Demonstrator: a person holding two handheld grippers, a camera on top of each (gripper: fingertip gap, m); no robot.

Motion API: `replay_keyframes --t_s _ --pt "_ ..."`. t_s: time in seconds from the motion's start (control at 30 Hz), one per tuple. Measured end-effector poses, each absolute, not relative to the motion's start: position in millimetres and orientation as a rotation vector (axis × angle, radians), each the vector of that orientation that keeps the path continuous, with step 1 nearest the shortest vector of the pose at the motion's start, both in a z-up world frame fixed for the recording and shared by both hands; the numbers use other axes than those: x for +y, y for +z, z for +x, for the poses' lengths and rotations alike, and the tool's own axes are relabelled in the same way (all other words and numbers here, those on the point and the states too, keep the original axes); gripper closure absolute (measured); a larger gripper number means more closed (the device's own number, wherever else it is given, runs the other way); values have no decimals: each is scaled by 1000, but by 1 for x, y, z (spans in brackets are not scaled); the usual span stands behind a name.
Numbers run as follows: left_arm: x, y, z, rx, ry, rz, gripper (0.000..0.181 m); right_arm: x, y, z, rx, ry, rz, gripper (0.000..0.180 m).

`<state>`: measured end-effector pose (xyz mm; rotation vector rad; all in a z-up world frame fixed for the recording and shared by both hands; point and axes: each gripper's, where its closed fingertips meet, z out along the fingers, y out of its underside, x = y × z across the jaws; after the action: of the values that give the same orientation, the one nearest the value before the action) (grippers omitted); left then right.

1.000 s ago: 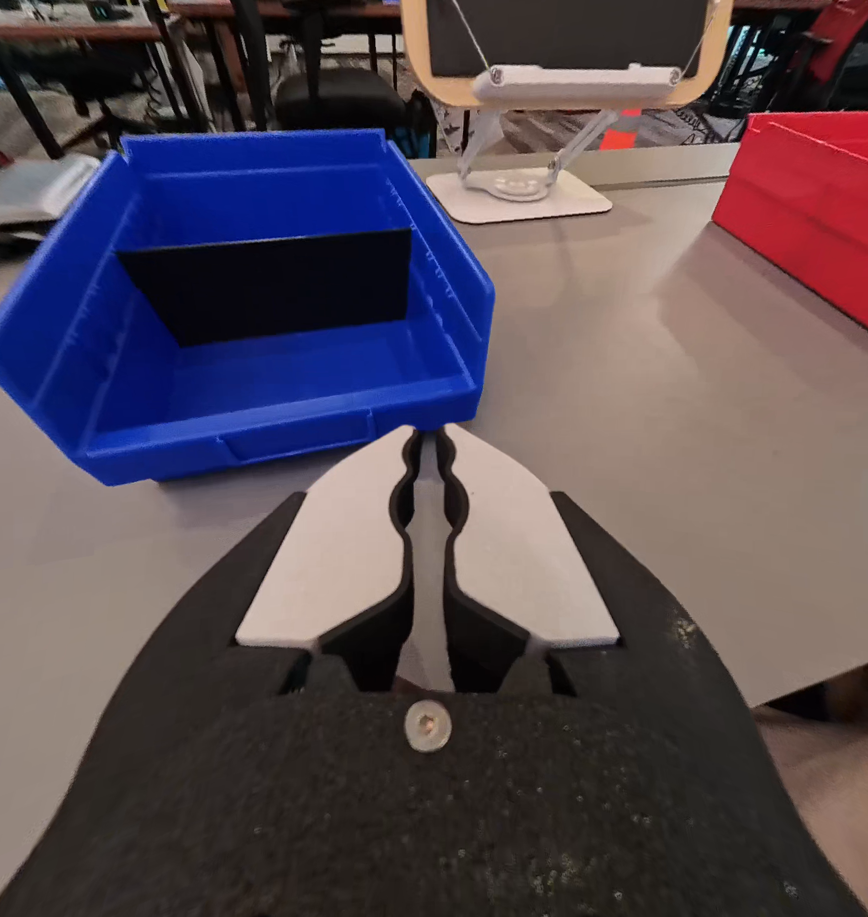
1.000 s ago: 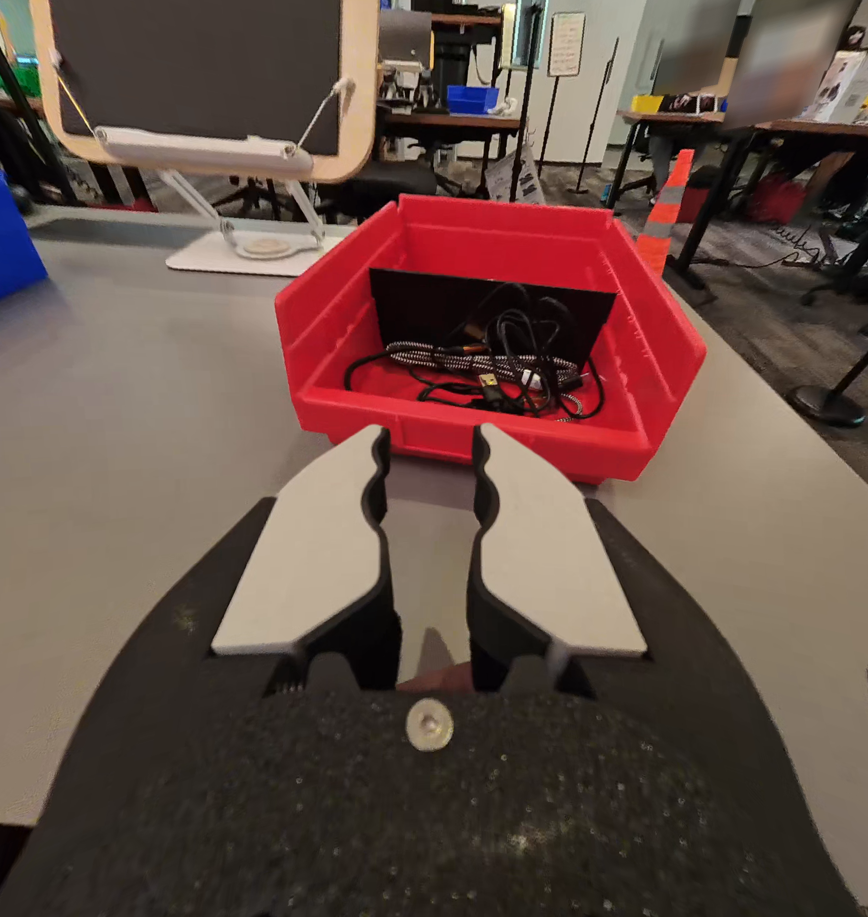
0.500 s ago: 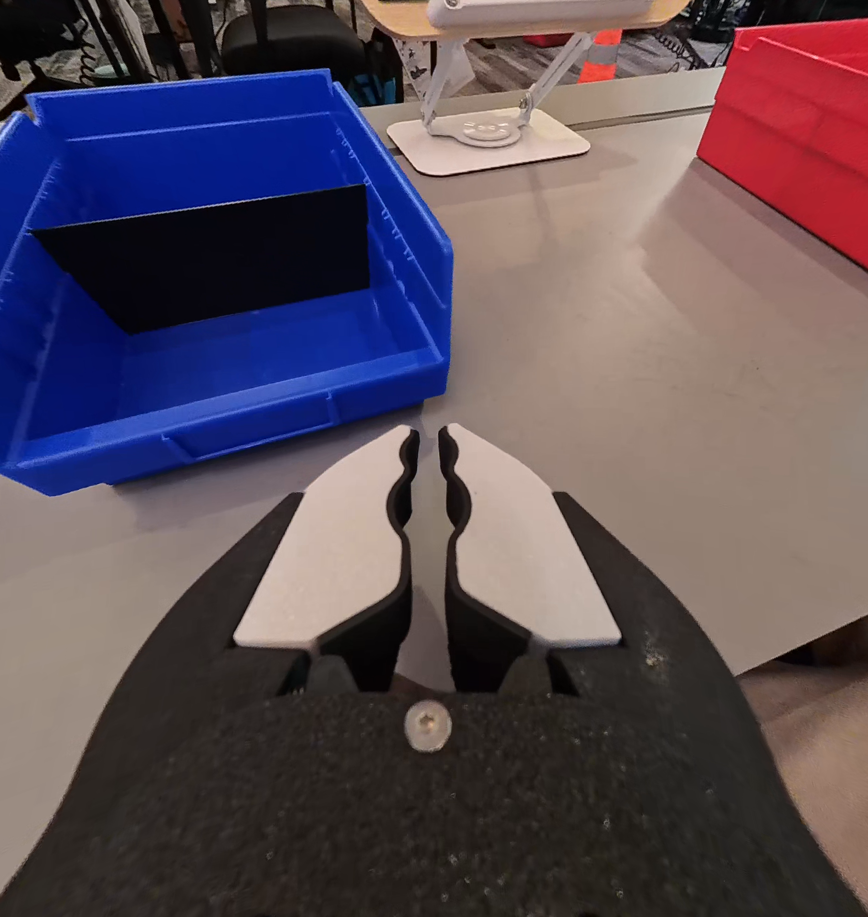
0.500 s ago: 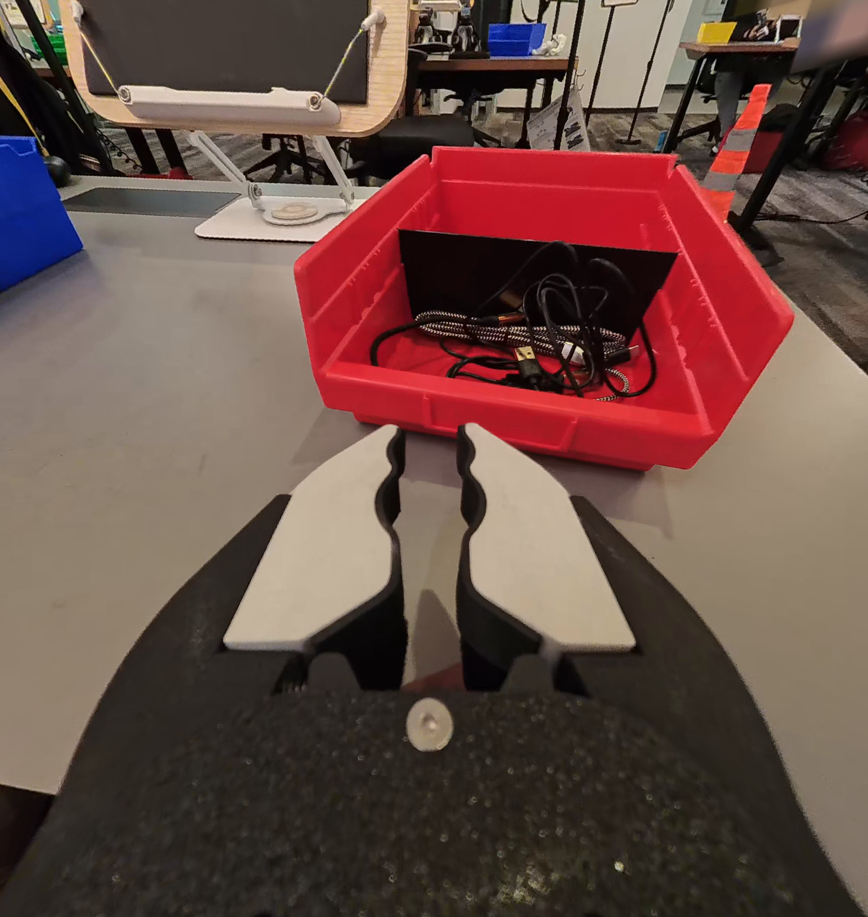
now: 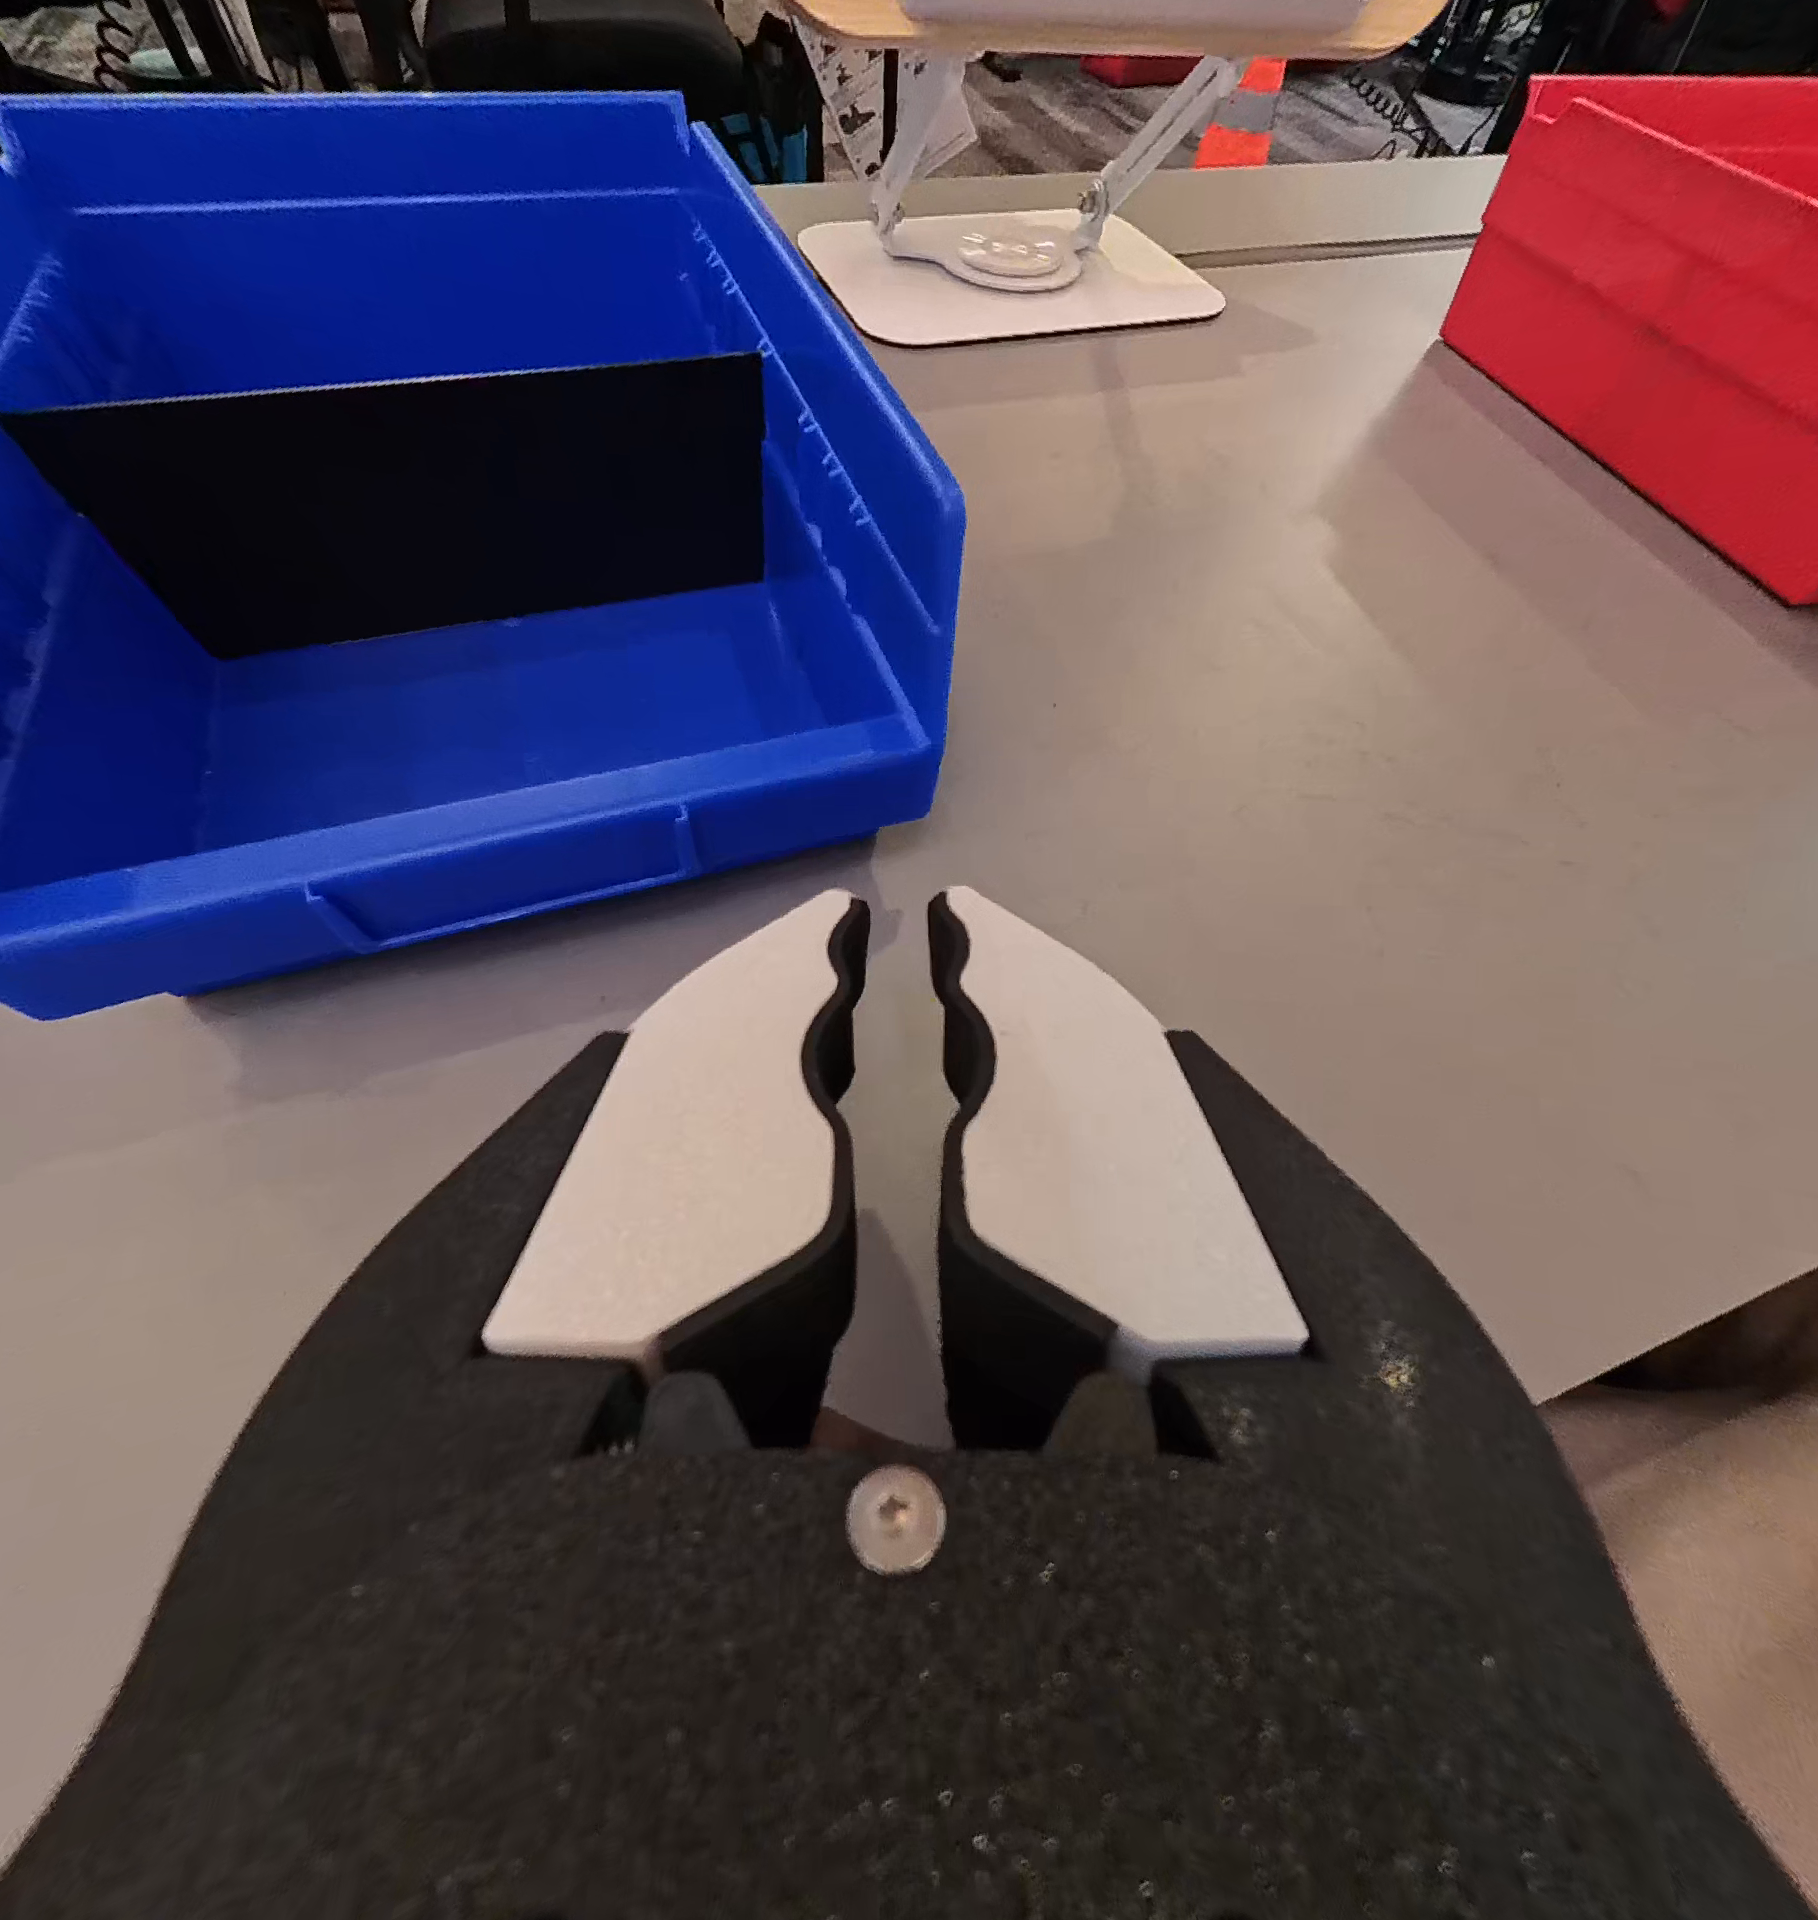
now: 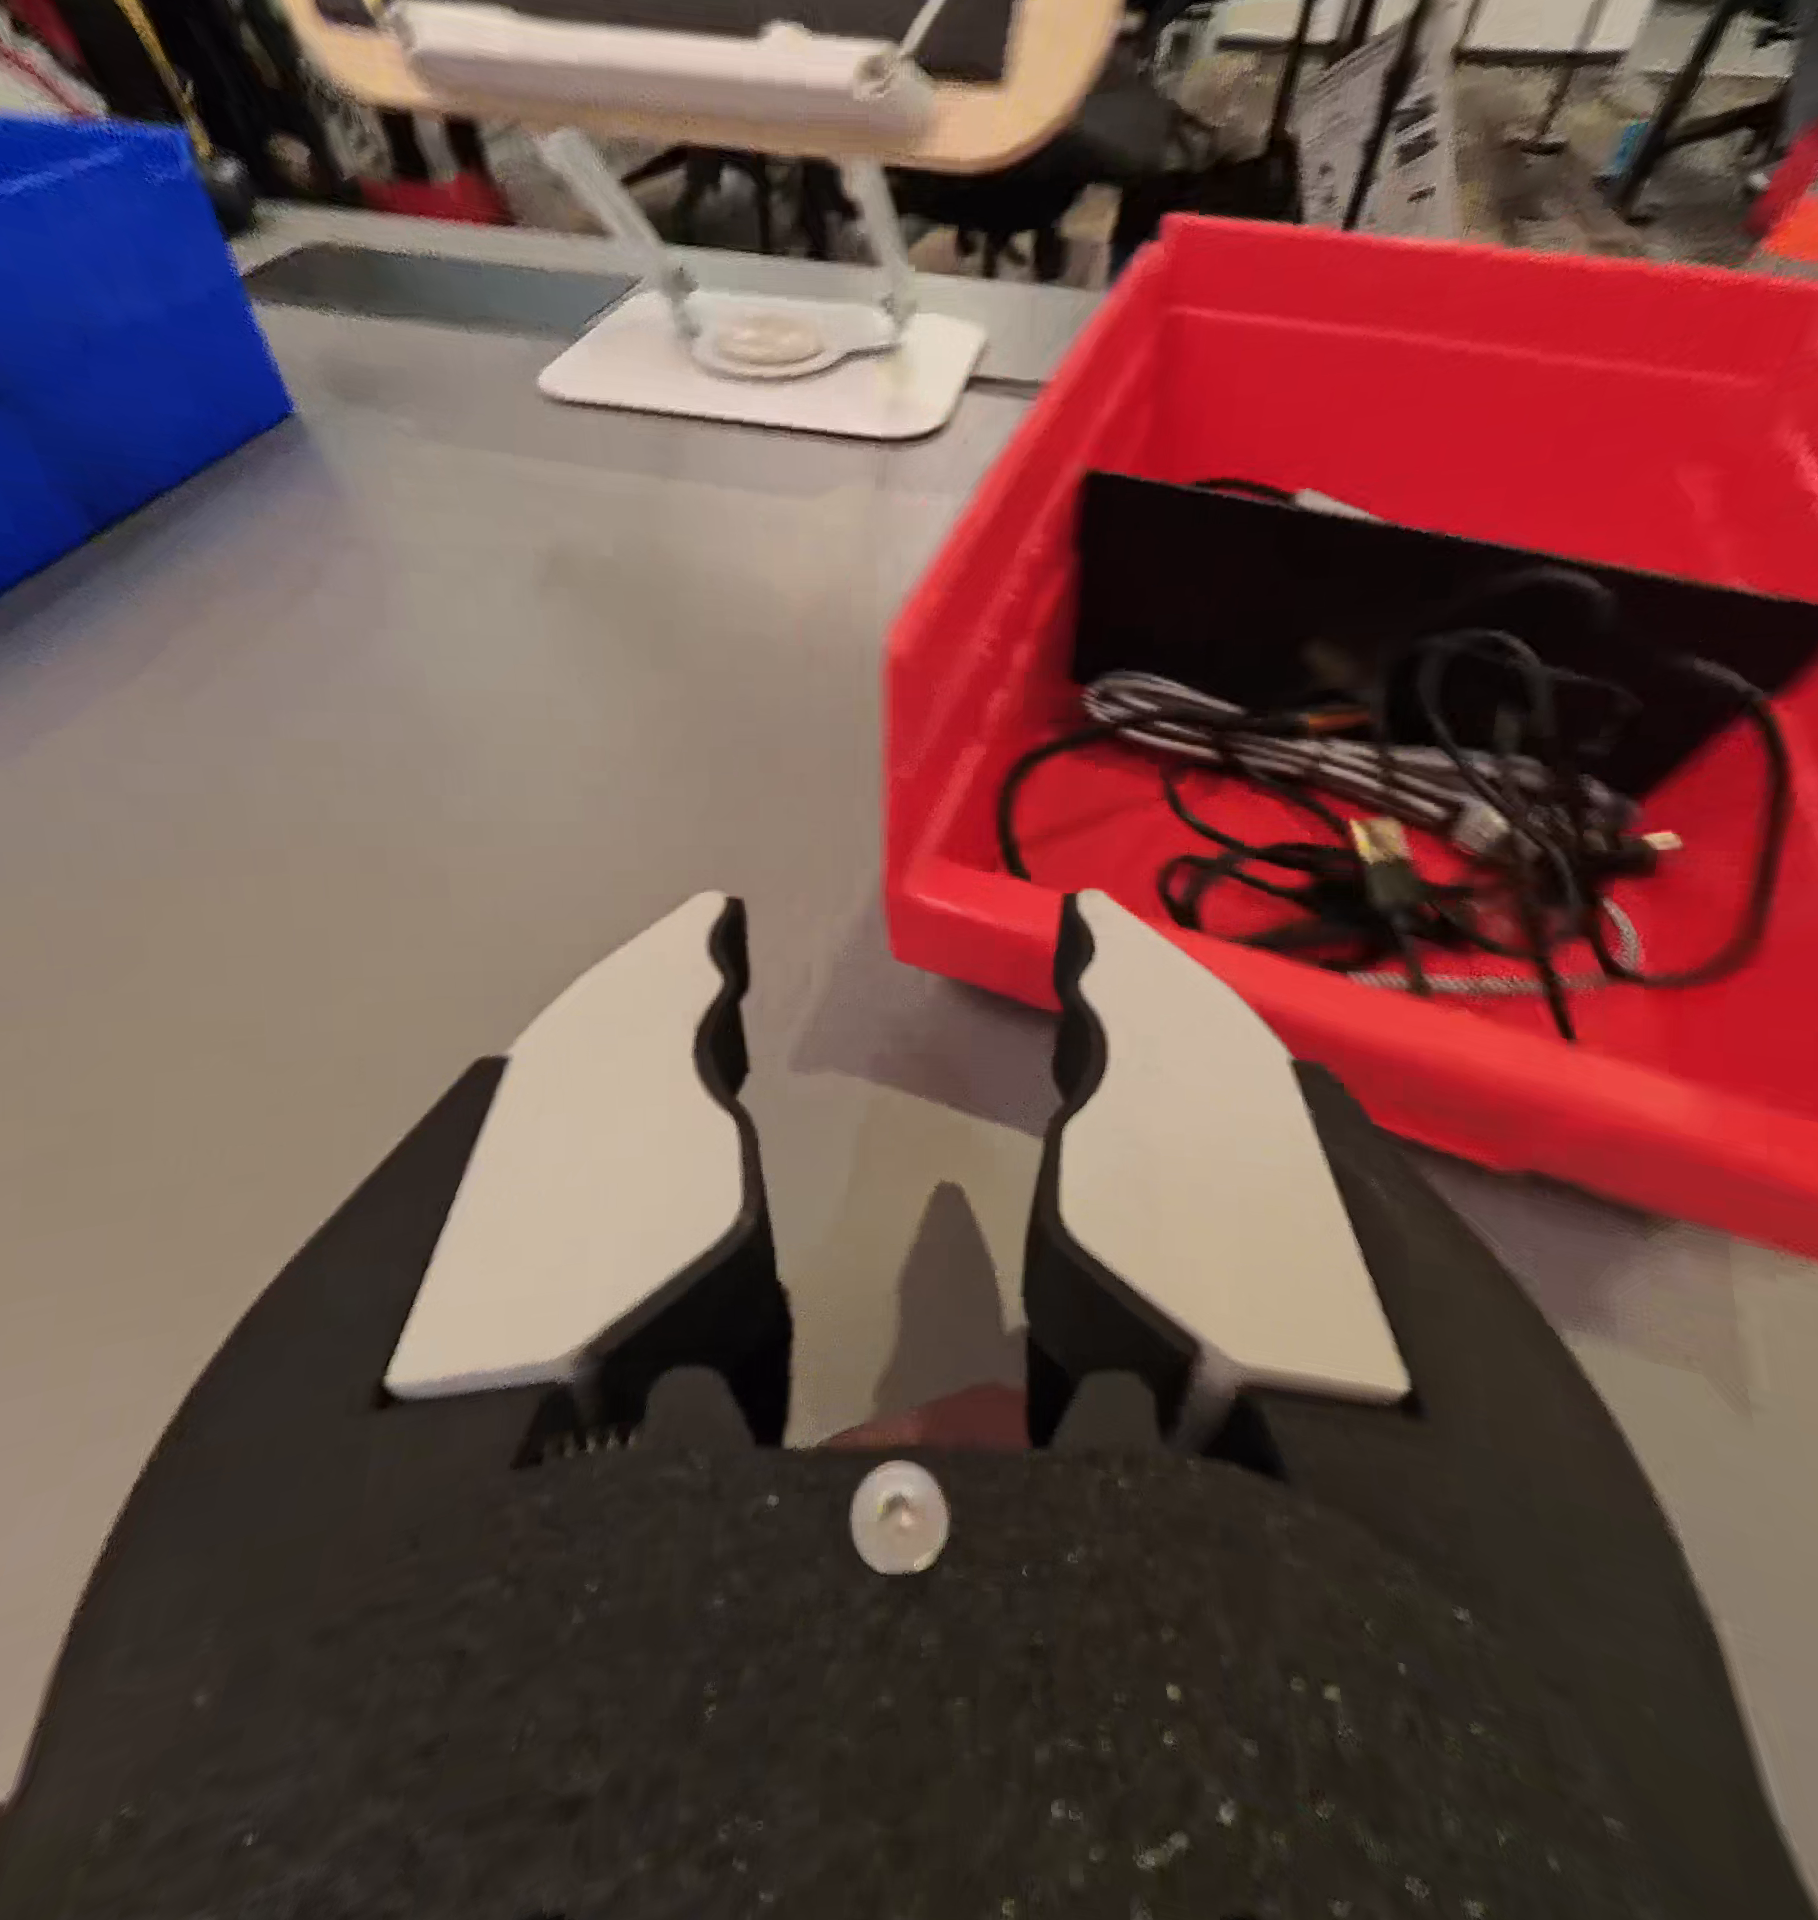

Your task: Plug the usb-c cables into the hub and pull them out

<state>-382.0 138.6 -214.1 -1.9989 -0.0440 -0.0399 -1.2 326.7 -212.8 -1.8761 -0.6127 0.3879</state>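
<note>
- Landmark for everything here is the white stand base (image 5: 1009, 272) at the far middle of the grey table (image 5: 1352, 790); it carries a wood-framed board whose lower edge just pokes into the top of both views.
- Left gripper (image 5: 899, 914) hangs over the table on the near side of the stand base, its fingers a narrow gap apart with nothing between them, so barely parted and empty.
- Blue bin (image 5: 448, 883) sits left of the stand base and nearer the camera, just ahead-left of the left gripper's tips. It has a black divider (image 5: 396, 499) across it, and the front compartment shows only blue floor.
- Right gripper (image 6: 903, 914) is also near side of the stand base, fingers spread clearly wide, holding nothing, over bare table.
- Red bin (image 6: 1404, 1081) sits right of the stand base and closer in, touching nothing I can see, with its near-left corner just ahead of the right gripper's right finger.
- The cables (image 6: 1404, 831) are a tangled pile in the red bin's front compartment, in front of its black divider: black ones plus a braided black-and-white one, a few metal plug ends showing.
- Right view is a bit blurry, so I can't tell a hub apart from the tangle.
</note>
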Motion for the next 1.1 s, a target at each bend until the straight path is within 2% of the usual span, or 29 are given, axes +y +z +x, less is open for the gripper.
replay_keyframes --t_s 0.13,0.27,0.33,0.37,0.43,0.53,0.63,0.67,0.7,0.83,0.9,0.97,1.07,1.1 --pt "138 -219 -383 -39 -44 -2022 165 351 -202 -33 -614 329 -1850 121" --pt "141 -225 -377 -18 -63 -2043 151 366 -212 -51 -587 385 -1907 118" --pt "147 -226 -360 15 -130 -2029 121 358 -210 -58 -604 456 -1911 122" --pt "150 -227 -348 39 -159 -2030 117 351 -208 -62 -639 495 -1906 124" --pt "165 -224 -313 127 -197 -2011 123 343 -194 -58 -646 510 -1860 143" --pt "197 -209 -237 278 -358 -1943 125 341 -162 -23 -541 364 -1753 130" --pt "241 -195 -170 384 -397 -1934 124 352 -138 61 -309 -7 -1665 131" --pt "258 -190 -153 404 -372 -1915 126 355 -135 92 -204 -97 -1643 137" --pt "277 -187 -135 426 -355 -1901 128 358 -140 112 -131 -106 -1654 144" --pt "335 -196 -68 390 -540 -1961 129 379 -200 134 -85 18 -1891 143" --pt "359 -211 -54 339 -537 -2017 136 386 -219 127 -116 113 -1953 142" --pt "378 -231 -58 264 -455 -2105 150 389 -220 122 -145 159 -1939 160" --pt "389 -237 -62 160 -451 -2135 164 392 -218 124 -148 169 -1936 176" --pt "388 -236 -63 172 -396 -2137 166 390 -218 123 -138 167 -1934 176"
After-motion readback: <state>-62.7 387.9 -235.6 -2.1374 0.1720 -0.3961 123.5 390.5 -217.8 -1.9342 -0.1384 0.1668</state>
